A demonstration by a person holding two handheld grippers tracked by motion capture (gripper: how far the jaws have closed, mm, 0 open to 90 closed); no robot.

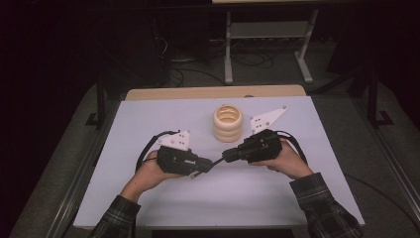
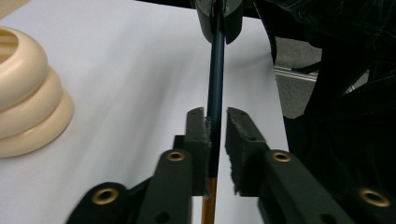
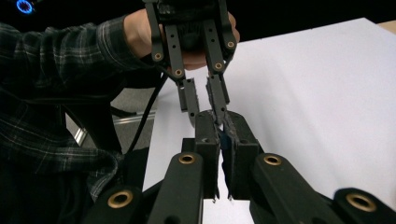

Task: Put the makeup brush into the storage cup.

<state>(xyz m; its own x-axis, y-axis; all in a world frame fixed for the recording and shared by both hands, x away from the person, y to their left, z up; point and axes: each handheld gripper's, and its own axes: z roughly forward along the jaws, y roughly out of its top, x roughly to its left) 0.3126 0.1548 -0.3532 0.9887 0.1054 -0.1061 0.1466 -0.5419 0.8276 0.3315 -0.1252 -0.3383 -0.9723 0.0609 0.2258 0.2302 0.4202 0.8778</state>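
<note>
Two hand-held grippers meet tip to tip over the middle of the white tabletop (image 1: 148,198), nearer its front edge than its back; a thin dark pencil (image 2: 215,84), blue-black along its shaft with an orange-brown stretch at the near end, spans between them. The right gripper (image 1: 224,157) is clamped on one end of the pencil; in the right gripper view its jaws stand pressed together with a sliver of blue caught between the pads (image 3: 225,140). The left gripper (image 1: 208,165) has its jaws slightly apart about the other end; in the left gripper view the pencil lies against the left pad (image 2: 198,135) while a clear gap separates it from the right pad, so the pencil sits between the jaws without being pinched from both sides. The left hand (image 1: 151,171) and the right hand (image 1: 285,158) each grasp a gripper body from behind, plaid sleeves entering from the front edge. A stack of three cream rings (image 1: 228,123) stands upright toward the back edge, just behind the meeting point of the grippers and apart from both; its rounded flank shows at the left of the left gripper view. A grey three-cornered plate tops each gripper; black cables loop from the rear of both.
</note>
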